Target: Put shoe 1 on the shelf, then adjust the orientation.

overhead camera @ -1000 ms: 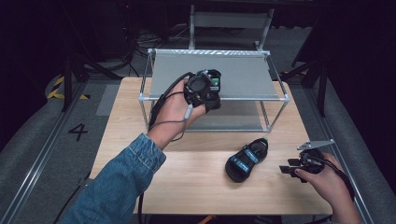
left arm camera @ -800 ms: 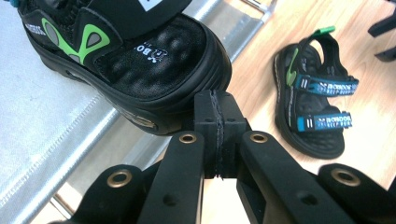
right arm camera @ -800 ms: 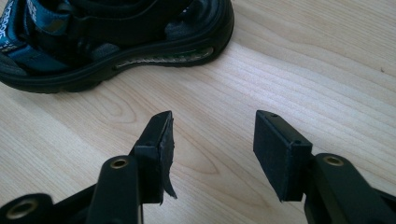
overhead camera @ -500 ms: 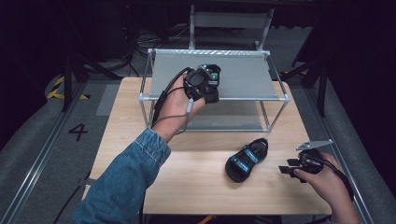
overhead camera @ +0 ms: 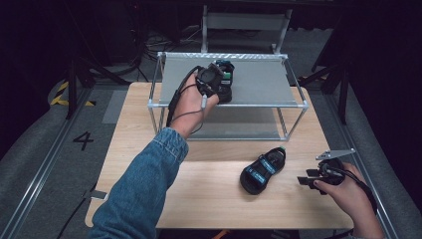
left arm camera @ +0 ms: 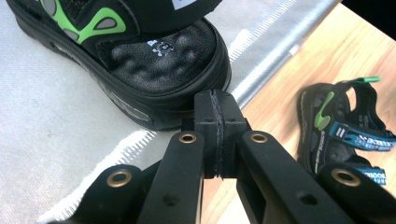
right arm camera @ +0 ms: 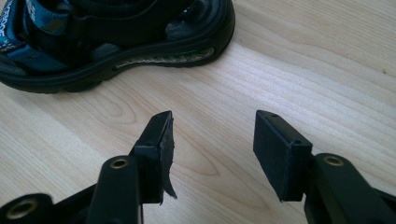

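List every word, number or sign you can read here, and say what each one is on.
"4": painted on the grey floor left of the table.
Skull-and-crossbones sign: printed on the footbed of the sandal on the shelf.
White lettering on the blue strap of the sandal on the table: too blurred to read.
White letters on that sandal's strap in the right gripper view: cut off, unreadable.

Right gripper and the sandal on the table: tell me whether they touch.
Apart. The right gripper view shows bare wood between the open right gripper and the sandal.
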Demonstrator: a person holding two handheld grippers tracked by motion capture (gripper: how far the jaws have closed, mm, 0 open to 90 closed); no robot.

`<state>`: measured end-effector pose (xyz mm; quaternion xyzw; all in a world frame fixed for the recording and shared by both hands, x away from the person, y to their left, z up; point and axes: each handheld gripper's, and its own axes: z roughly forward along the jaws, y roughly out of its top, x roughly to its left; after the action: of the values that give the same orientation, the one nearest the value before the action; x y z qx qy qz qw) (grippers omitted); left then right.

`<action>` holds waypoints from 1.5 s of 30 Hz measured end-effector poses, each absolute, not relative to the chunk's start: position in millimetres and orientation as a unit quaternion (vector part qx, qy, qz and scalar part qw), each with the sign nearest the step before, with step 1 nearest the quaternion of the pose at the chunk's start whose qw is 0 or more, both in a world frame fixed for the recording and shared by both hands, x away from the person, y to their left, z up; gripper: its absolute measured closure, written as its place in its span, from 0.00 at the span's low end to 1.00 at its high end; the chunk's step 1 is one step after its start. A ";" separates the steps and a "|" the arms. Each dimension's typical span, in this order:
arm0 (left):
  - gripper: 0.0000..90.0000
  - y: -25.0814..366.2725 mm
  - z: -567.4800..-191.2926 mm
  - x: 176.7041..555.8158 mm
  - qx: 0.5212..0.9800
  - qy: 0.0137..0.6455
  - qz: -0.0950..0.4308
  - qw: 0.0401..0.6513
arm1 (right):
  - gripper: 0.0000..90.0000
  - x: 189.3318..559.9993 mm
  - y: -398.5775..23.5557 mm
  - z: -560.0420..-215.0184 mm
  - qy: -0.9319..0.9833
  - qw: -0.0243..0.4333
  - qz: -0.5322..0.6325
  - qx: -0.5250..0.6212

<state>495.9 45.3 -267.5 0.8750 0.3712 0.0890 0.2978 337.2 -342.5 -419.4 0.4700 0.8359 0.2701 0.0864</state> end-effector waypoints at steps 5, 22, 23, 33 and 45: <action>0.97 48.8 -269.3 500.4 0.871 0.374 0.075 0.310 | 0.54 337.3 -341.5 -420.1 0.838 0.085 0.269 0.468; 0.61 79.6 -252.9 447.8 0.871 0.350 0.095 0.331 | 0.54 335.1 -338.8 -414.2 0.840 0.096 0.269 0.461; 0.58 81.9 -254.1 445.1 0.871 0.349 0.095 0.332 | 0.54 333.6 -337.9 -410.3 0.840 0.100 0.270 0.461; 0.46 119.0 -279.6 406.6 0.880 0.346 0.114 0.306 | 0.55 334.9 -326.2 -388.4 0.840 0.094 0.287 0.451; 0.43 147.9 -326.5 397.1 0.883 0.380 0.114 0.250 | 0.57 359.4 -309.3 -358.8 0.851 0.099 0.267 0.441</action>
<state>397.1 147.9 -326.5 0.8833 0.3800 0.1145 0.2495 359.4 -309.3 -358.8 0.4409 0.8512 0.2671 0.0986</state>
